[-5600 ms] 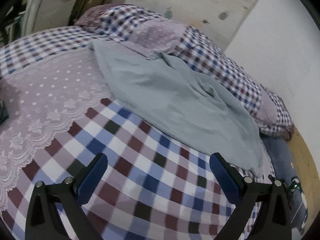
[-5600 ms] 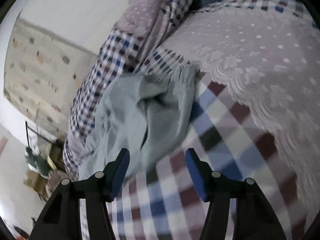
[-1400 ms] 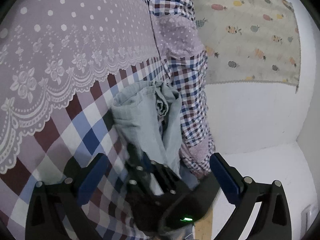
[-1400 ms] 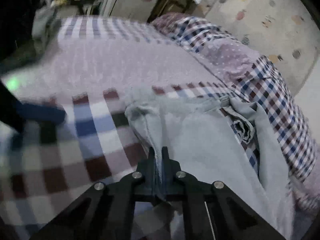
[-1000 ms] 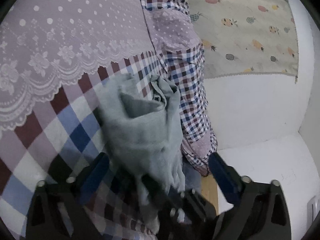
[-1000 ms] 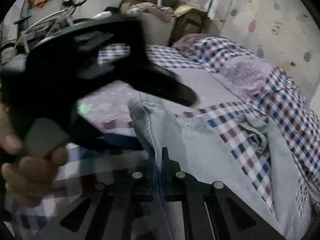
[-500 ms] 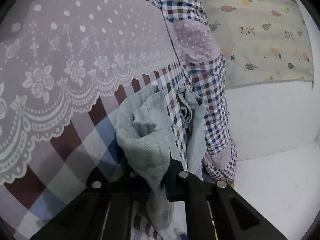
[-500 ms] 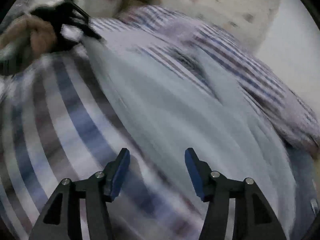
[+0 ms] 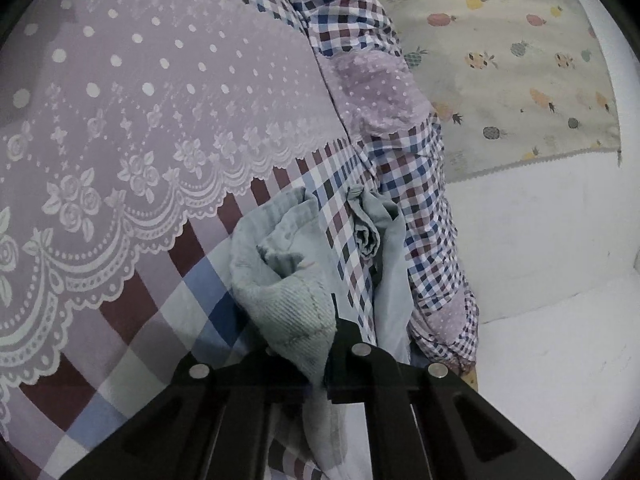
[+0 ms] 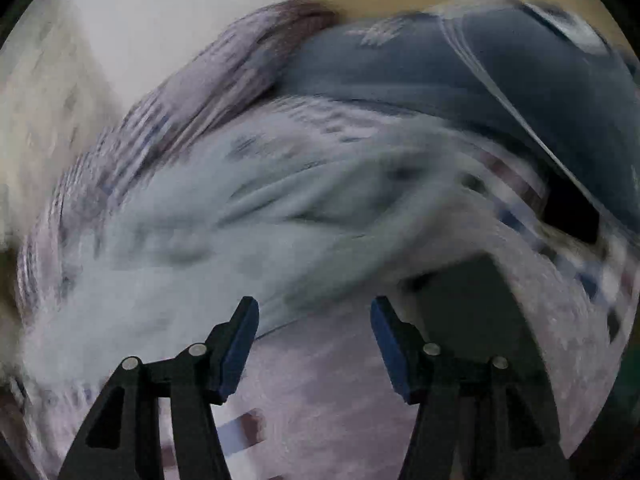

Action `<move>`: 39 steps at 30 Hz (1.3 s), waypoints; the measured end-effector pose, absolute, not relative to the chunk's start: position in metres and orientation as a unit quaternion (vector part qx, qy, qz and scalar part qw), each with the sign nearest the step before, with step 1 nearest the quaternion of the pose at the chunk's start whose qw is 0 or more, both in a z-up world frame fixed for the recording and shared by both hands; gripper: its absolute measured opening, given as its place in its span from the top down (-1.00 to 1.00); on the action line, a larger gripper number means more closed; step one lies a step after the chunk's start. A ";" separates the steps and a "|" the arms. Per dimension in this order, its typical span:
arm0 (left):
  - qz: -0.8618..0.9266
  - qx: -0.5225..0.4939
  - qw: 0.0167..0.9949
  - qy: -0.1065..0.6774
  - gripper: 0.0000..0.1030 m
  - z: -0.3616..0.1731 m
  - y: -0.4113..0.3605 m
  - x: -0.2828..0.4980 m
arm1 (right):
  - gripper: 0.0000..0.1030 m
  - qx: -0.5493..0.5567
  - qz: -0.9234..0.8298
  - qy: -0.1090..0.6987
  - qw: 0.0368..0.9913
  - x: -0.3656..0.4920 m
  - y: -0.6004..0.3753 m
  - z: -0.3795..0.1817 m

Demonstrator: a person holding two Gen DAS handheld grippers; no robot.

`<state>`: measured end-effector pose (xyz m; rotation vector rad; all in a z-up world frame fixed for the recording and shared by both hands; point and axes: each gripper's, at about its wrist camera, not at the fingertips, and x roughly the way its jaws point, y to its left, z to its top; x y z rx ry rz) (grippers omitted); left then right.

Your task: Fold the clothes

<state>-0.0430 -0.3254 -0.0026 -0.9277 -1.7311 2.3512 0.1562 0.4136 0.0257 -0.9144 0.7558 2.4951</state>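
1. Your left gripper [image 9: 326, 346] has its jaws clamped together on a thick, stitched edge of the pale grey-blue garment [image 9: 280, 304]. The cloth bunches up in front of the jaws and a tail of it hangs below them. That grip looks solid, so trust it.

2. The garment itself lies rumpled on the checked bedspread [image 9: 132, 344], close to the bed's far edge where the cover drops toward the white wall [image 9: 540, 248]. Part of it is rolled into a tight wad [image 9: 366, 236] by that edge, with a strip of check showing between the wad and the piece you hold.

3. Your right gripper [image 10: 314, 340] is wide open with nothing between its blue pads [image 10: 240, 344]. Its view is badly smeared: I can make out pale cloth [image 10: 200, 240] ahead of the jaws and something dark blue [image 10: 440, 68] beyond, but not which edge it faces.

4. My read: one corner is held and the other hand is free, which fits either spreading the piece flat or carrying an edge over for a fold. I cannot tell which.

5. Either way, steady the right hand before you close it. With that much blur you could pinch bedspread along with garment.

6. Aim for a single hem or corner, not the wad, which would drag several layers.

7. Keep the left hand's pull gentle and level. Soft cloth this near the edge could slide off the bed.
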 end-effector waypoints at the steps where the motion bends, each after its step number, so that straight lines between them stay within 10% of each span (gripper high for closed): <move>1: 0.769 -0.302 0.039 -0.562 0.96 -0.001 -0.325 -0.043 | -0.20 -0.313 0.877 0.308 0.197 0.164 0.432 0.021; 11: 0.787 -0.289 0.037 -0.544 0.97 0.012 -0.328 -0.037 | -0.21 -0.264 0.862 0.387 0.192 0.150 0.490 0.019; 14: 0.790 -0.279 0.035 -0.545 0.97 0.018 -0.335 -0.033 | 0.92 -0.263 0.865 0.383 0.188 0.135 0.495 0.022; 39: 0.852 -0.249 0.009 -0.461 0.97 0.117 -0.394 0.207 | 0.95 -0.166 0.853 0.456 0.192 0.327 0.448 0.070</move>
